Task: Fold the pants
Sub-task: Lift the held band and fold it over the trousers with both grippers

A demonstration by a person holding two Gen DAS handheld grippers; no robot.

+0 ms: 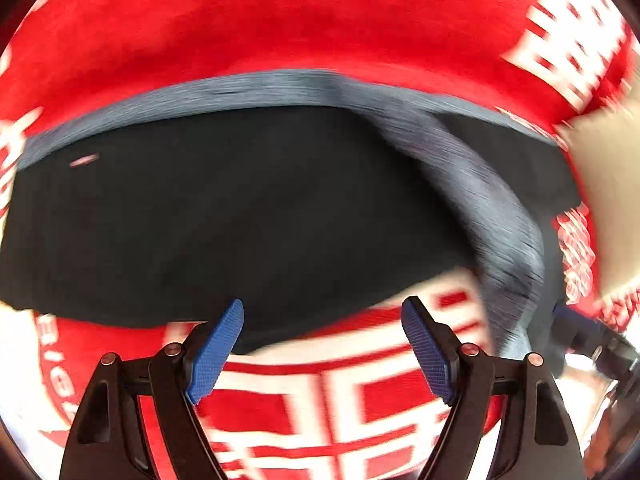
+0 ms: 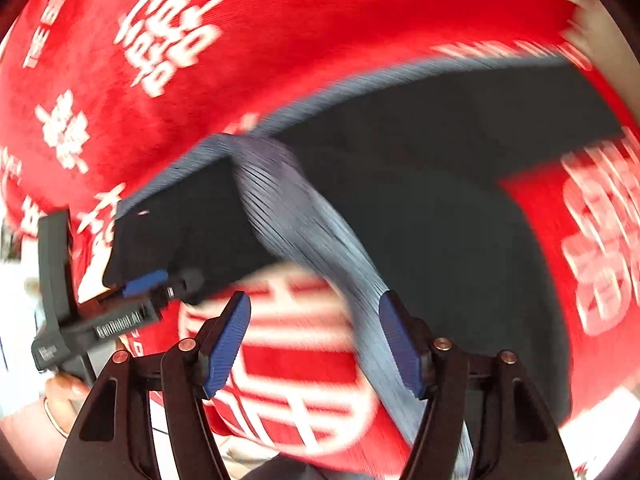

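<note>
Black pants (image 1: pixel 240 208) with a grey ribbed waistband (image 1: pixel 480 184) lie folded on a red cloth with white lettering (image 1: pixel 280 32). My left gripper (image 1: pixel 325 303) hangs open above the near edge of the pants, its blue pads wide apart with nothing pinched. In the right wrist view the pants (image 2: pixel 440 200) spread to the right and the waistband (image 2: pixel 312 232) runs diagonally down toward my right gripper (image 2: pixel 316 297). That gripper is open, with the band passing under its right finger. The left gripper (image 2: pixel 160 284) shows at the pants' left corner. The right gripper (image 1: pixel 572 324) appears at the left wrist view's right edge. Both views are motion-blurred.
The red cloth (image 2: pixel 280 40) covers the whole work surface. A pale cream surface (image 1: pixel 600 184) shows beyond its right edge. A person's hand (image 2: pixel 60 396) holds the left gripper's handle at the lower left.
</note>
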